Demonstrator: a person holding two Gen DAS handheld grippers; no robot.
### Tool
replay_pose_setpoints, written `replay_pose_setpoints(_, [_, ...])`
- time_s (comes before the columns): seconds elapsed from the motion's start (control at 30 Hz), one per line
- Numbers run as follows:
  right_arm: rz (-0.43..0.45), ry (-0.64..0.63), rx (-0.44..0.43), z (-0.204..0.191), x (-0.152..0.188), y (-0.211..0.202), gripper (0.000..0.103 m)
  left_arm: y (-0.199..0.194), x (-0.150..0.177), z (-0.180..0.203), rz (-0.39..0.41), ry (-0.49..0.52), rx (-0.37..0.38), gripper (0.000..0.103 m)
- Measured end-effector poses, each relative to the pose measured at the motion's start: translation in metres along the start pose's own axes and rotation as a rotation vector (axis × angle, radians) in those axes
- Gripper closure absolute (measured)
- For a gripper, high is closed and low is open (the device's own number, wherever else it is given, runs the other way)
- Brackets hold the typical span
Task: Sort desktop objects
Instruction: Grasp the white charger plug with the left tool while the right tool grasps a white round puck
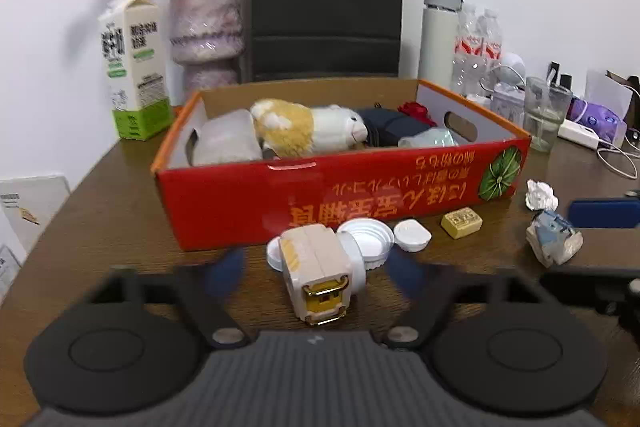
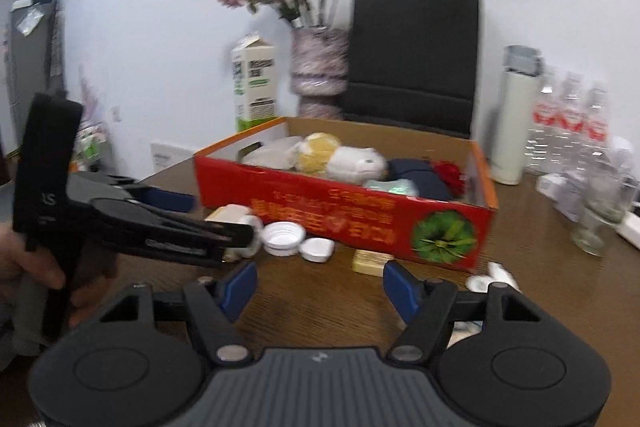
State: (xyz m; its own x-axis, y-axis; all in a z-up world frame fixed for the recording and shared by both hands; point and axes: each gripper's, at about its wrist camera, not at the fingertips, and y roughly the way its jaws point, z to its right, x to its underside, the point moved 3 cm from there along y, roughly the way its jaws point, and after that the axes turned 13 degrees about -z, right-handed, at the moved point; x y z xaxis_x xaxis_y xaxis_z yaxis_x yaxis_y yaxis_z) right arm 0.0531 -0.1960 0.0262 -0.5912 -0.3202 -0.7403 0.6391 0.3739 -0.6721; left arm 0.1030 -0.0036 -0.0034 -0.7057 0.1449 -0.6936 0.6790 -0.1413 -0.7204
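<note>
A beige case with a gold clasp (image 1: 316, 273) lies on the brown table, between the open fingers of my left gripper (image 1: 316, 275). A red cardboard box (image 1: 360, 193) behind it holds a plush toy (image 1: 308, 131), dark cloth and other items. White lids (image 1: 370, 241), a small white dish (image 1: 412, 235), a yellow block (image 1: 461, 222) and crumpled paper (image 1: 541, 194) lie in front of the box. In the right wrist view my right gripper (image 2: 318, 289) is open and empty above the table, with the left gripper (image 2: 240, 235) at the case (image 2: 230, 215) to its left.
A milk carton (image 1: 136, 67), a vase of dried flowers (image 1: 206, 23), a black paper bag (image 1: 326, 3), a white flask (image 1: 440, 35), water bottles (image 1: 478, 47) and a glass (image 1: 544, 113) stand behind and right of the box. A crumpled wrapper (image 1: 554, 237) lies at the right.
</note>
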Motion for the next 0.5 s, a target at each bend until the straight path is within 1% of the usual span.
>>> replay_pose_setpoints(0.03, [-0.009,-0.017,-0.019,-0.002,-0.002,0.005,0.034,0.002,0.001,-0.001,-0.016,-0.003,0.019,0.06])
replay_pose_setpoints(0.1, [-0.028,-0.057,-0.043,-0.009,-0.003,0.014,0.035,-0.002,0.007,-0.006,-0.019,-0.022,0.027,0.061])
replay_pose_setpoints(0.17, [-0.039,-0.123,-0.07,-0.017,0.0,0.019,0.034,-0.013,0.017,-0.009,-0.026,-0.005,0.039,0.061])
replay_pose_setpoints(0.23, [-0.052,-0.199,-0.097,-0.027,0.003,0.023,0.034,-0.027,0.03,-0.012,-0.031,0.013,0.109,0.061])
replay_pose_setpoints(0.3, [-0.053,-0.274,-0.136,-0.039,0.006,0.026,0.034,-0.038,0.041,-0.012,-0.029,0.036,0.144,0.061])
replay_pose_setpoints(0.37, [-0.043,-0.348,-0.175,-0.053,0.007,0.027,0.034,-0.046,0.05,-0.008,-0.021,0.092,0.148,0.062])
replay_pose_setpoints(0.4, [-0.046,-0.393,-0.184,-0.06,0.008,0.029,0.034,-0.048,0.054,-0.009,-0.015,0.107,0.126,0.062])
replay_pose_setpoints(0.43, [-0.039,-0.431,-0.187,-0.065,0.009,0.029,0.034,-0.05,0.057,-0.011,-0.012,0.126,0.133,0.062])
replay_pose_setpoints(0.5, [-0.038,-0.49,-0.192,-0.073,0.012,0.033,0.033,-0.056,0.061,-0.017,-0.019,0.146,0.204,0.062])
